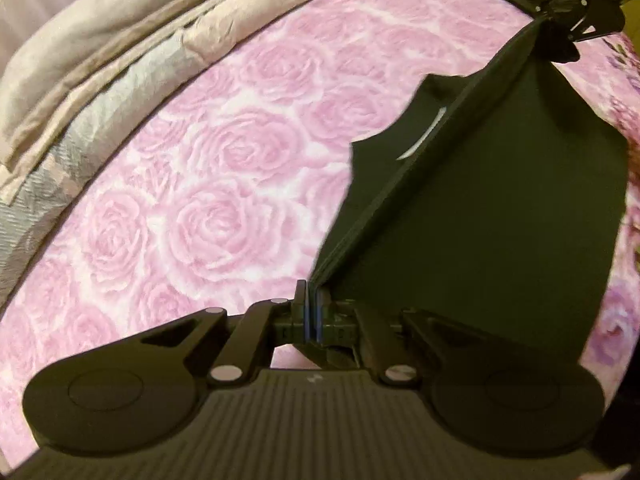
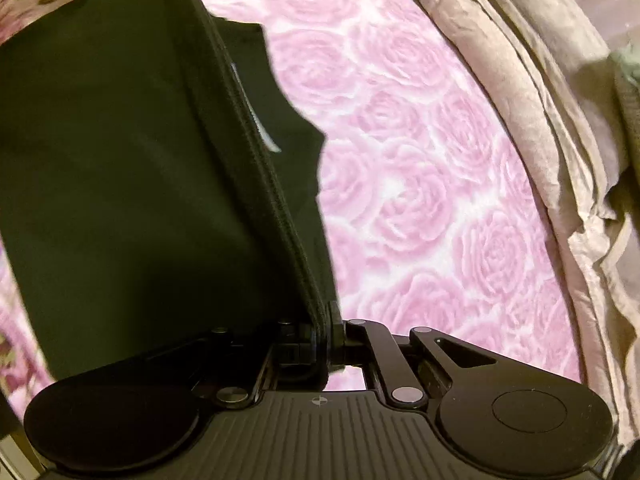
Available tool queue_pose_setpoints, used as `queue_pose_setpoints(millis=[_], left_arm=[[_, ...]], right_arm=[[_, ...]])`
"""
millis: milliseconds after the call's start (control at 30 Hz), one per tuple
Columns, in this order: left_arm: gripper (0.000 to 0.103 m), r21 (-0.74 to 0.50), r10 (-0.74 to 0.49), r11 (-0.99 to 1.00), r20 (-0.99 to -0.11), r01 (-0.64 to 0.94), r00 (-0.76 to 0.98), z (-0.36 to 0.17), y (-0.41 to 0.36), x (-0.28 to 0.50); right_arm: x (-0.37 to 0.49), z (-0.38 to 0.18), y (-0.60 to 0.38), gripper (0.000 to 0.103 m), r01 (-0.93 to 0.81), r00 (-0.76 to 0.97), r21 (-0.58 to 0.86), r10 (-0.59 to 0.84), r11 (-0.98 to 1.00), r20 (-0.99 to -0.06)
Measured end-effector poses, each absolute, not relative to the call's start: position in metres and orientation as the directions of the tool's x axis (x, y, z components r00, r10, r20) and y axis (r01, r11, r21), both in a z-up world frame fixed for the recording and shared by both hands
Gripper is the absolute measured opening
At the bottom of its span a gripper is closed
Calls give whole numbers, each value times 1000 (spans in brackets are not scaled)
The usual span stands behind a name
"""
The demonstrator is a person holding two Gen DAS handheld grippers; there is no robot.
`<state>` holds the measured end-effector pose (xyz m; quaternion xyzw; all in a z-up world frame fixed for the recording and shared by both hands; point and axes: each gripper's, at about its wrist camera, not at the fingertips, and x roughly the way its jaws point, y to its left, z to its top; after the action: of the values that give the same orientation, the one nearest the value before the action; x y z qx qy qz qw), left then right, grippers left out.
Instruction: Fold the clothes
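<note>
Both grippers are pointed steeply down over a bedsheet (image 1: 208, 184) printed with pink roses. A dark garment (image 1: 500, 208) is stretched taut between them, lifted above the sheet, with a small white label (image 1: 424, 134) seen near its edge. The left gripper (image 1: 311, 304) is clamped on one corner, the right gripper (image 2: 322, 332) on the other. Beige bedding (image 1: 80, 60) is bunched beside the sheet.
</note>
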<state>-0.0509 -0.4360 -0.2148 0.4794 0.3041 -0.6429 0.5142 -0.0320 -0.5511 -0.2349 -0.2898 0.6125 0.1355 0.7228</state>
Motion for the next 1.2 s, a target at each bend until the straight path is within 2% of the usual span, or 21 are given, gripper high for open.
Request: queue_pose_setpoints(millis=[300,333,367,400,433,467,567,667,800,967,1067,1200], left_arm=[[2,113,-288,-262,-957,958,34,-275,-484,-36],[6,123,-280,-256,-959,959,48,-281,-486,-38],[9,135,-274,-243,-959,961,66,-285,-487,-38],[18,152,-274,-221,-958,963,88,-287,-487,-38],[28,169,-282,-197,-953,966,109,-287,-487,-37],[32,182,-290,-171,-949,968,127,-285,-486,-36],[37,193,-316,-101,-937,976,153,-270,-480,-30],[38,209,-337,-56,-924,976,178,-251,-472,-28],[37,230,-345,21,-912,973,223,-232,-462,-19],[36,257,-324,57,-909,965,261,-226,-459,-10],[37,265,-335,34,-905,964,261,-223,-457,-19],[39,226,-336,17,-916,974,219,-224,-453,-34]], right_arm=[[22,-297,-581,3,-529,144,-170,-110,831,-983],[25,-303,-584,3,-514,145,-162,-101,842,-984],[27,-308,-587,8,-498,148,-155,-93,853,-985],[27,-307,-590,20,-461,181,-182,-109,869,-978],[27,-307,-593,56,-423,213,-207,-125,882,-969],[27,-306,-596,69,-383,244,-230,-142,895,-959],[16,-281,-619,69,-169,352,-213,-143,962,-925],[-13,-257,-638,69,33,409,-136,-137,990,-902],[-70,-243,-656,69,211,423,-71,-157,975,-892],[-119,-239,-667,69,431,432,-50,-254,901,-866],[-125,-226,-677,69,496,481,-21,-294,868,-826],[-110,-215,-679,69,442,527,27,-235,897,-817]])
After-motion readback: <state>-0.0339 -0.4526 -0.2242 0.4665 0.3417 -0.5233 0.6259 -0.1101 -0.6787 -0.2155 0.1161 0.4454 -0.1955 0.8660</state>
